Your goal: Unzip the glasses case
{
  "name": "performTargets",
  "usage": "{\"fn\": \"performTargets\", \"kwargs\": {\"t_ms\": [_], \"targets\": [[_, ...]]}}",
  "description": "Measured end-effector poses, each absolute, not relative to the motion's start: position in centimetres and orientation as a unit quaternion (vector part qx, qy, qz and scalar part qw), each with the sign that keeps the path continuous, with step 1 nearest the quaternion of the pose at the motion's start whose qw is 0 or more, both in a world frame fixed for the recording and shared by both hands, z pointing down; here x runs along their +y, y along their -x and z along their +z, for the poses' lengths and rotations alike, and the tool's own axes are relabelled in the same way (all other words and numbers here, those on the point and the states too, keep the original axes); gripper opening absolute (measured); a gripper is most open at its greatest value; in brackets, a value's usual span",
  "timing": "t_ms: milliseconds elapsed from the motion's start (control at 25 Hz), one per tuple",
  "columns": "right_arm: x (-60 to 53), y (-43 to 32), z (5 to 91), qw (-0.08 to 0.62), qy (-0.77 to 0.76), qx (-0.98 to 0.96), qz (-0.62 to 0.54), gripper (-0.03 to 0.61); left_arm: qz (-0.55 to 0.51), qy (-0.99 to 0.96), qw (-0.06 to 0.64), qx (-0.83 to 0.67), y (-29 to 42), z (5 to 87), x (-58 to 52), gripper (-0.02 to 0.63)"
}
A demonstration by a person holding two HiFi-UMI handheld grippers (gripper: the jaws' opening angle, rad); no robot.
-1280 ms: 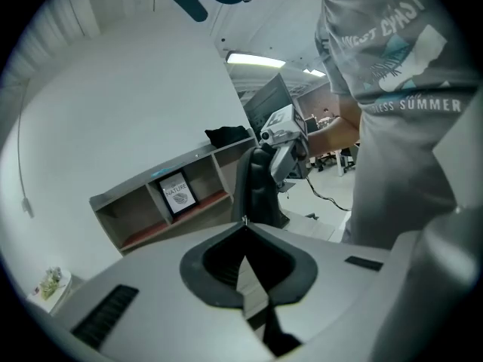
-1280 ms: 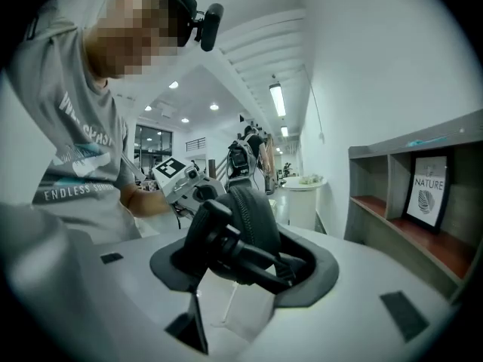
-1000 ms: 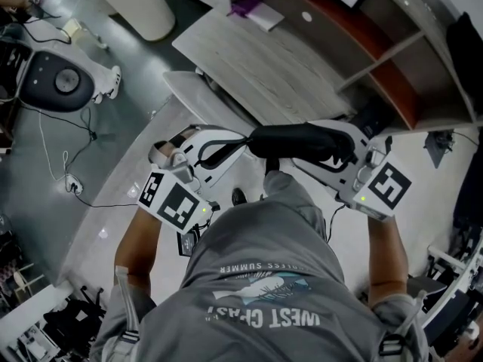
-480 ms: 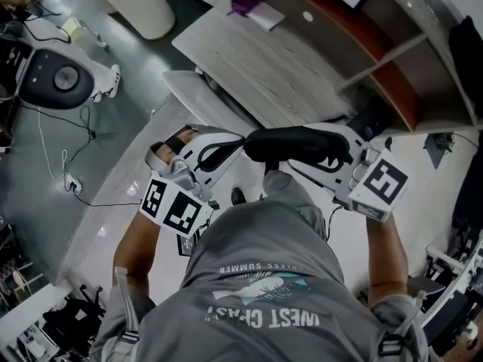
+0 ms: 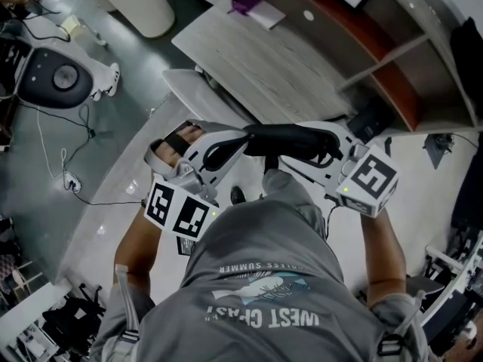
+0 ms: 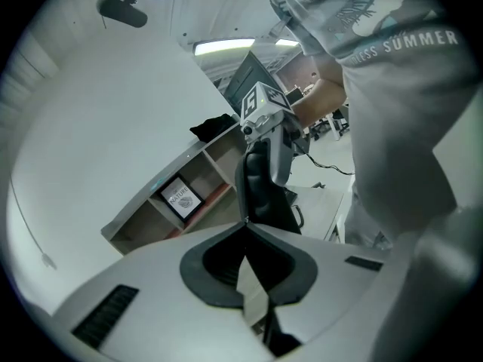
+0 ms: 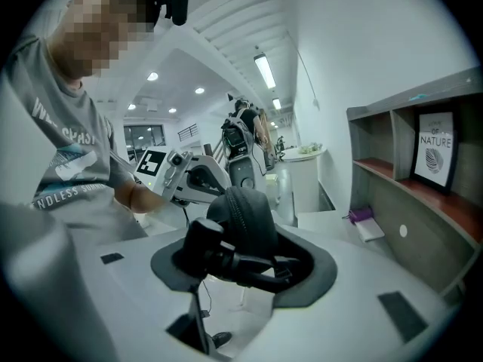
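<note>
Left tongs (image 6: 245,222): pressed together at the near end of the glasses case (image 5: 290,140); zip pull too small to make out
Right tongs (image 7: 240,261): clamped across the case's far end
Risk: if I missed the pull, my tips slide off; a hard tug could twist the case loose

Below us, a wood-grain surface (image 5: 279,59) carries a small purple object (image 5: 245,6) beside a shelf unit (image 5: 392,47) holding a framed "NATURE" print (image 7: 434,151); cables (image 5: 72,183) trail across the grey floor (image 5: 128,89).
</note>
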State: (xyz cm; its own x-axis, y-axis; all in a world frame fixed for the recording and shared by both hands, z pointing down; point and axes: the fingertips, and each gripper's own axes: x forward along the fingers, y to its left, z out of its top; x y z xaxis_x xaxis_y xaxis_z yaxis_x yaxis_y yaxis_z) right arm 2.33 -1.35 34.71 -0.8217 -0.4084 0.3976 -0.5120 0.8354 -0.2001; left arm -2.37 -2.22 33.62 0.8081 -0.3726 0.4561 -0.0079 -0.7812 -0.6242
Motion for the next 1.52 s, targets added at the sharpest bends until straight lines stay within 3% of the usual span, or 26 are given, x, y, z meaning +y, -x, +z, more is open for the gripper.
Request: {"fn": "performTargets", "kwargs": {"t_ms": [200,400,720,1040,1280,1520], "targets": [[-2.3,-2.2,35.0,0.197,-0.255,-0.939,0.123,0.227,-0.311,0.886,0.327,0.106,1.6,33.6,-2.3,-0.002],[-1.7,-1.9,34.4,0.203,-0.225,-0.943,0.141,0.225,-0.275,0.911,0.292,0.097,2.4,32.4,-2.4,-0.002],[-2.0,-1.3,35.0,0.217,-0.229,-0.938,0.146,0.224,-0.306,0.886,0.335,0.093,2.6,32.1,-2.3,-0.002],[0.1,-0.8,36.6,0.312,-0.181,-0.924,0.126,0.222,-0.347,0.872,0.345,-0.015,3.5,35.1,-0.3,-0.003],[0.2,0.1,37.5,0.333,-0.172,-0.917,0.139,0.222,-0.353,0.857,0.374,-0.031,3.1,35.1,0.9,-0.002],[0.6,0.4,36.6,0.335,-0.146,-0.919,0.148,0.222,-0.315,0.883,0.346,-0.021,3.4,32.5,0.8,-0.002]]}}
